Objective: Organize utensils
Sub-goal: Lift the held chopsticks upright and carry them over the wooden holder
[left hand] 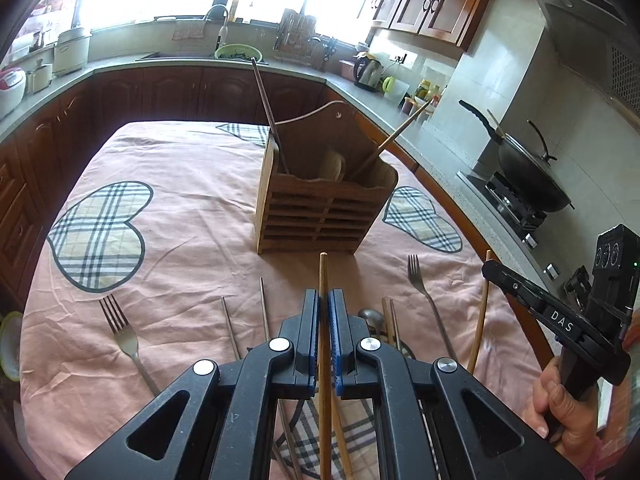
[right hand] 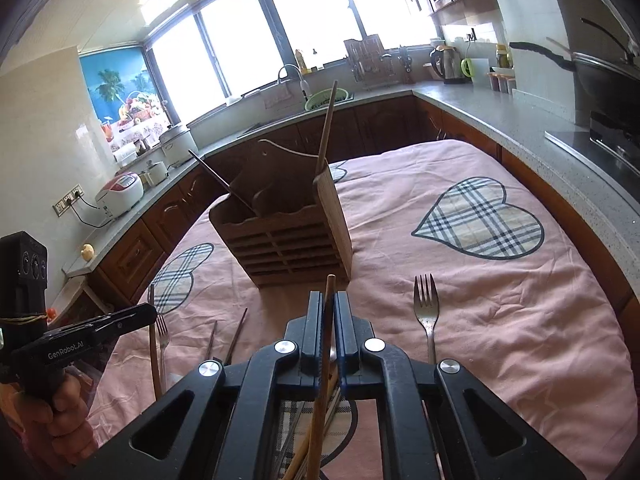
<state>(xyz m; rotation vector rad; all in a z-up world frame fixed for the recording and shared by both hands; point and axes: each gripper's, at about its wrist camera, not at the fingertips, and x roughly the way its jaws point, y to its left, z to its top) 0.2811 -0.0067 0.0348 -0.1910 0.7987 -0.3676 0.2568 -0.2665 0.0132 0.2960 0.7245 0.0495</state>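
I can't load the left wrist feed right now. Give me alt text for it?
The left gripper is shut on a light wooden chopstick pointing toward the slatted wooden utensil holder, which already holds two sticks. Forks and more chopsticks lie on the pink tablecloth; the right gripper is at the right edge.

My tablecloth (left hand: 192, 208): pink, plaid hearts (left hand: 98, 236) outlined dark
My utensil holder (left hand: 320, 204): brown wood
My left gripper (left hand: 324, 304): black, blue pads
Chopstick (left hand: 323, 280) I hold: tan
Fork (right hand: 426, 308): silver
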